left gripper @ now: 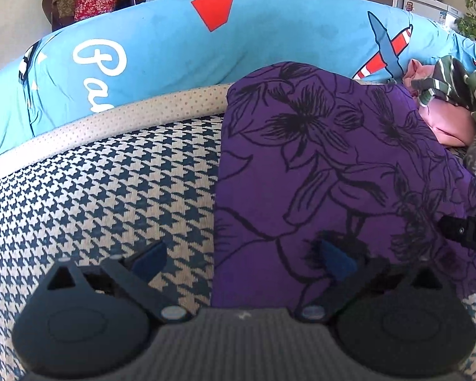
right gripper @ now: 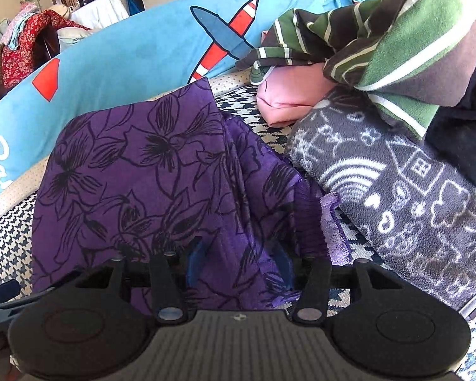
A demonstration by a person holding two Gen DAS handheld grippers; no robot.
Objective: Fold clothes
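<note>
Purple floral garment (right gripper: 149, 165) hides right hand-held gripper (right gripper: 238, 266) fingertips gripping it; left hand-held gripper (left gripper: 241, 260) gapes, empty.

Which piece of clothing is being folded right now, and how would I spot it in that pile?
Find the long blue cushion with the aeroplane print. In front of it, on the houndstooth cover, lies the purple cloth, left of the grey fleece and pink garment. It alone is purple, with black outlined flowers.
</note>
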